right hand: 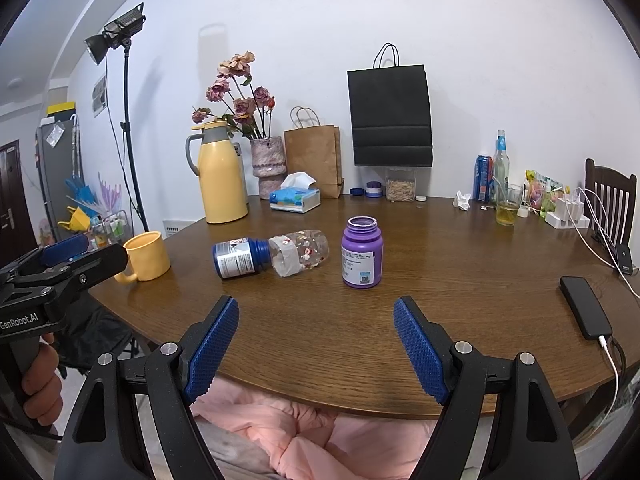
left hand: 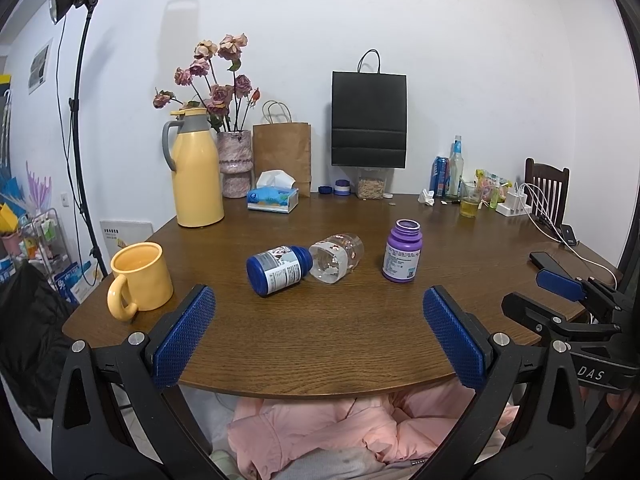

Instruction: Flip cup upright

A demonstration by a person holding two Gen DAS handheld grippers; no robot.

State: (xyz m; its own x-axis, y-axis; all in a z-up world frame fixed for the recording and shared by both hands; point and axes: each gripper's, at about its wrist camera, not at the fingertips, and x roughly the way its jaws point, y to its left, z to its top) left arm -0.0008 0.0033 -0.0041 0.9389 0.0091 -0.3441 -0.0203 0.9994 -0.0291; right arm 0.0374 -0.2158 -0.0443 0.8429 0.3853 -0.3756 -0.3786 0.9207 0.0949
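A clear glass cup with small printed figures (left hand: 337,258) lies on its side in the middle of the brown table (left hand: 320,340); it also shows in the right wrist view (right hand: 300,253). A blue-capped bottle (left hand: 278,269) lies on its side touching the cup's left end. A purple bottle (left hand: 402,251) stands upright to the cup's right. My left gripper (left hand: 318,332) is open and empty over the table's near edge, short of the cup. My right gripper (right hand: 316,340) is open and empty, also at the near edge.
A yellow mug (left hand: 138,276) stands at the left edge, a yellow thermos (left hand: 196,172), flower vase (left hand: 235,162), tissue box (left hand: 273,198) and paper bags at the back. Bottles, a glass of drink (left hand: 470,200), chargers and a black phone (right hand: 585,307) crowd the right side.
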